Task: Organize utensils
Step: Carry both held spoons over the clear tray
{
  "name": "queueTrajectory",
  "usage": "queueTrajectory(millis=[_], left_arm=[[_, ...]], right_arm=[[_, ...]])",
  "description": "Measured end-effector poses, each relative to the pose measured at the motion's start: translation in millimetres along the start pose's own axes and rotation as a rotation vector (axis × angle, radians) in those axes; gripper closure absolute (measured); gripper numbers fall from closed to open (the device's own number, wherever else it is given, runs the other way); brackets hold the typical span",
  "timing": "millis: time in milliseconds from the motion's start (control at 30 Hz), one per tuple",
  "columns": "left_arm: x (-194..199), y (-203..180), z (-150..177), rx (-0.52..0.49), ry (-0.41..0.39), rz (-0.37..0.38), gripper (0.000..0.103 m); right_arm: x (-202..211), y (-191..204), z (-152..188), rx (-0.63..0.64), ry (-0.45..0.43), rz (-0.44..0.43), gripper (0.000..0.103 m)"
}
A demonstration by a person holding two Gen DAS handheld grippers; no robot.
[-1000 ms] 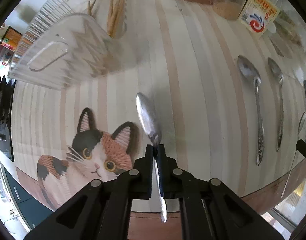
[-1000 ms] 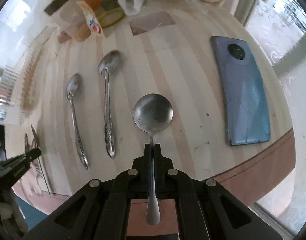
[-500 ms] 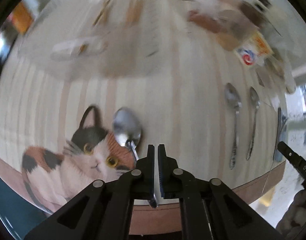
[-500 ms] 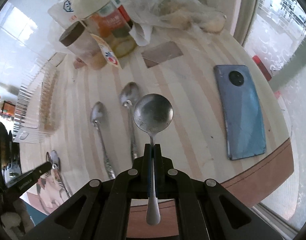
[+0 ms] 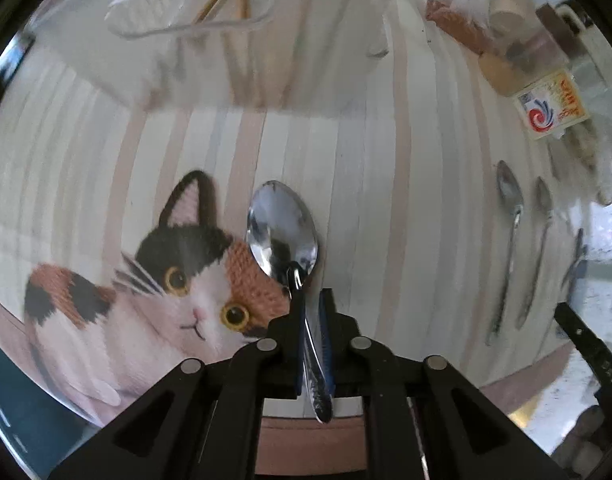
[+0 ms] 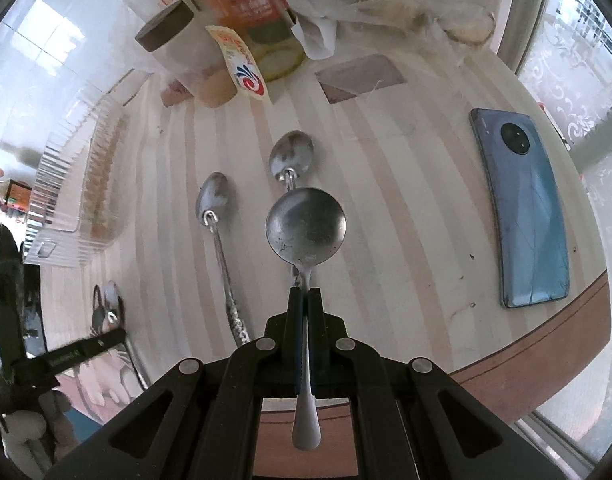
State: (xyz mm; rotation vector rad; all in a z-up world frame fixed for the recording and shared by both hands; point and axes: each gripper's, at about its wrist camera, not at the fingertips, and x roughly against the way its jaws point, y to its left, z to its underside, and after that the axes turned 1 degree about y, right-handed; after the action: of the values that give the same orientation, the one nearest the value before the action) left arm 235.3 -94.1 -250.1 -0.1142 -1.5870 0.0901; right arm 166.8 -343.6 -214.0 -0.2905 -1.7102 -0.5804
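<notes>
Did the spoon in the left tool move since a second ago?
Yes. The left tool has carried its spoon sideways toward the cat picture; the bowl now overlaps the cat's ear, further from the two spoons lying on the table.

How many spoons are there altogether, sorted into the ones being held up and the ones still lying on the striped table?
Held in the jaws: 2, an oval spoon in the left gripper and a round spoon in the right gripper.
Lying on the table: 2, a longer spoon and a shorter spoon, side by side.
Total: 4 spoons.
</notes>
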Motion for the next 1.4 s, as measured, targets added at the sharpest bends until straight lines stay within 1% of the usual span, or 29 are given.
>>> queueTrajectory(millis=[67,133,300,367,467,567,633,700,733,800,833,867,900,933,967,1033,1100,1133,1233,1333,1400], left_arm=[[1,-10,0,-0.045,-0.020,-0.059,0.103],[-1,-21,1,-0.083,-0.038,-0.110,0.103],[8,-25,9,-0.103,-0.071,-0.161,0.103],[18,-23,14,-0.118,-0.099,-0.183,0.103],[31,-20,19,-0.125,-0.119,-0.192,0.103],[42,-10,23,-0.101,-0.123,-0.166,0.103],[49,6,23,-0.048,-0.119,-0.065,0.103],[40,16,18,0.022,-0.086,0.047,0.101],[33,23,20,0.053,-0.063,0.089,0.099],[20,26,18,0.089,-0.037,0.134,0.095],[14,21,14,0.098,-0.037,0.127,0.092],[9,19,10,0.092,-0.041,0.102,0.089],[4,10,10,0.080,-0.044,0.067,0.087],[-1,3,9,0.064,-0.065,0.027,0.085],[-1,-3,7,0.049,-0.082,0.002,0.078],[-8,-16,4,0.006,-0.090,-0.083,0.079],[-16,-28,3,-0.021,-0.106,-0.135,0.082],[-18,-36,4,-0.040,-0.115,-0.136,0.098],[-30,-55,6,-0.101,-0.128,-0.195,0.100],[-34,-63,10,-0.121,-0.145,-0.223,0.102],[-33,-60,18,-0.128,-0.157,-0.232,0.102]], right_arm=[[-2,0,0,0.003,0.001,0.006,0.101],[-4,1,1,0.007,0.002,0.011,0.101],[0,2,2,0.010,-0.008,0.006,0.101],[3,4,1,0.013,-0.014,0.002,0.101],[8,5,0,0.016,-0.023,-0.007,0.101],[12,8,-2,0.019,-0.028,-0.018,0.101],[13,11,-5,0.025,-0.030,-0.022,0.101],[13,14,-8,0.031,-0.030,-0.023,0.101],[12,14,-9,0.033,-0.030,-0.022,0.101],[10,15,-10,0.031,-0.027,-0.023,0.101],[10,15,-10,0.031,-0.026,-0.021,0.101],[9,15,-10,0.034,-0.027,-0.017,0.101],[9,15,-10,0.036,-0.028,-0.011,0.101],[8,15,-10,0.036,-0.026,-0.008,0.101],[8,14,-9,0.036,-0.026,-0.004,0.101],[8,11,-8,0.036,-0.026,0.005,0.101],[7,8,-7,0.028,-0.024,0.013,0.101],[6,6,-7,0.023,-0.021,0.017,0.101],[4,-1,-4,0.010,-0.017,0.022,0.101],[5,-5,-2,0.007,-0.017,0.027,0.101],[6,-6,-2,0.008,-0.019,0.030,0.101]])
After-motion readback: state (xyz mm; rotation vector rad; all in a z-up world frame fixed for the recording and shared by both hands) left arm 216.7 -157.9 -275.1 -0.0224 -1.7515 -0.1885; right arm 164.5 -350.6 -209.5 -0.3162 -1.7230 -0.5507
